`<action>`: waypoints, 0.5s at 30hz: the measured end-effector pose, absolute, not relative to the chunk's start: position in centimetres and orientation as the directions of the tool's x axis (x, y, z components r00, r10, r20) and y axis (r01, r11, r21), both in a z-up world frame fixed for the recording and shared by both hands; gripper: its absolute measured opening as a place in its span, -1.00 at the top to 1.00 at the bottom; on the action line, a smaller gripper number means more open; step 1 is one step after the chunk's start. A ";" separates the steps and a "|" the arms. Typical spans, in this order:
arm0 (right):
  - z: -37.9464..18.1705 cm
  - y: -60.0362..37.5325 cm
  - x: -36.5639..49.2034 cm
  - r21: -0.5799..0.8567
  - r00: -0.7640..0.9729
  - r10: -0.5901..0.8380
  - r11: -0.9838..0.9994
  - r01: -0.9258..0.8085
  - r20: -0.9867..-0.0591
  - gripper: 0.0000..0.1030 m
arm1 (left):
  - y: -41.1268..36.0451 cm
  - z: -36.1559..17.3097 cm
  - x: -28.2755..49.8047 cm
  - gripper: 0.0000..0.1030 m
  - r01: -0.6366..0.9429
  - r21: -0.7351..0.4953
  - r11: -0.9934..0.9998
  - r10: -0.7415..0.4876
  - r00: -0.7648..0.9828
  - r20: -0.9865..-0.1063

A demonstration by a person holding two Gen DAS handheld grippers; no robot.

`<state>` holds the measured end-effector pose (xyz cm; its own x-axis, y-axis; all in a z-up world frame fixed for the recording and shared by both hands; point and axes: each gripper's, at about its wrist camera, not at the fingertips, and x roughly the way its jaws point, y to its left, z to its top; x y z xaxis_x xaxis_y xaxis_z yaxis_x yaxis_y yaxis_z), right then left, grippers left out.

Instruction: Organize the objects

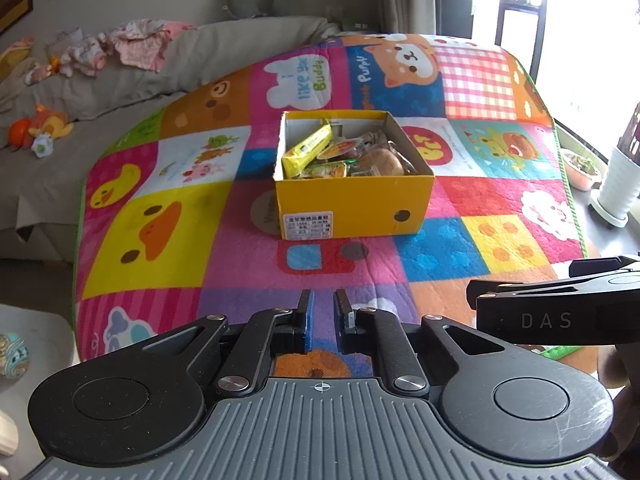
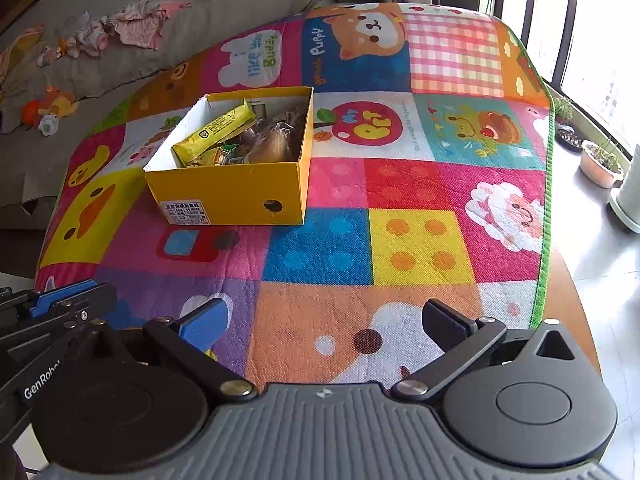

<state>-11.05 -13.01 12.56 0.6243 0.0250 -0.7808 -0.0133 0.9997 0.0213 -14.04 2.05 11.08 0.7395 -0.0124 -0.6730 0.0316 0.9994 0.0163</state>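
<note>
We see 1 big play mat [image 1: 192,240] with bright squares and cartoon animals, and it covers the whole table top. Behind it is 1 grey sofa [image 1: 100,92] with a heap of pink and white baby clothes [image 1: 132,44] on the seat and 1 orange soft toy [image 1: 44,128] near the front edge. On the mat stands 1 yellow box [image 1: 352,208], open at the top, with 1 white label and 1 dark round hole on the side that faces us. The box sits near the middle of the mat, well apart from both grippers. Inside it we count 1 long yellow snack bar [image 1: 308,148] leaning on the left wall, 1 brown bun [image 1: 386,160] in clear wrap, and a few small packets that are too mixed up to count. By the window we see 2 plant pots [image 2: 600,164] on the floor. We hold 2 grippers over the near edge of the mat. The left gripper [image 1: 322,316] has its 2 fingers almost together, with only a thin gap and nothing in it. The right gripper [image 2: 326,324] has its 2 fingers spread wide, and it holds nothing.
</note>
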 end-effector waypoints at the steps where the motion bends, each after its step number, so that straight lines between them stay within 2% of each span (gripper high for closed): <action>1: 12.5 -13.0 -11.1 0.022 0.624 0.026 1.000 -0.014 -0.781 -1.00 | 2.1 11.1 -14.0 0.76 0.029 0.017 0.999 -0.010 0.741 -0.672; 15: 12.0 -13.9 -11.1 0.036 0.616 0.029 0.999 0.000 -0.787 -1.00 | 1.4 11.1 -13.8 0.76 0.029 0.048 0.998 0.010 0.747 -0.665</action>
